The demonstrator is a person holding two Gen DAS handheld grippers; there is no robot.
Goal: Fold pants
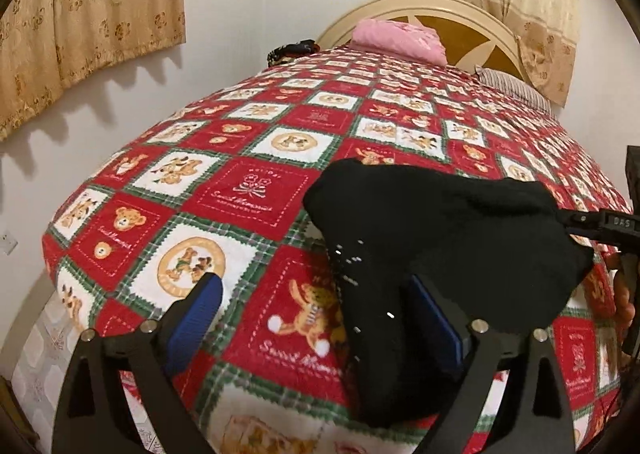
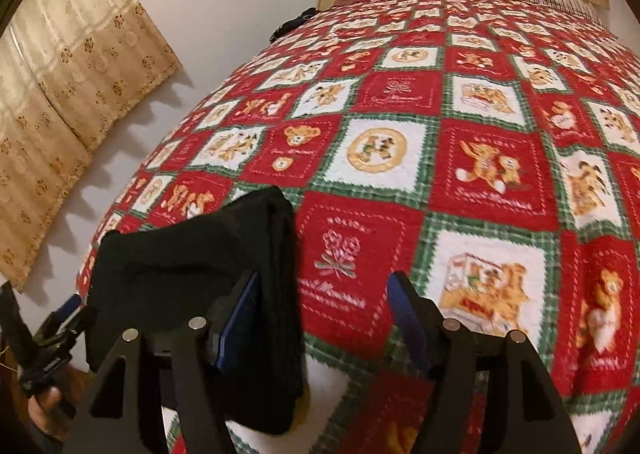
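Both tongs stand wide: left tongs (image 1: 312,306) and right tongs (image 2: 324,306) grip nothing, though black knit pants (image 1: 440,234) drape over their inner fingers above the red teddy-bear quilted bed (image 1: 248,190). Best lower evenly, keeping edges aligned, I judge.

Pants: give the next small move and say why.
Probably lower the pants flat onto the quilt. Both grippers, left and right, look open, with the cloth draped over one finger of each, hanging bunched above the bed.
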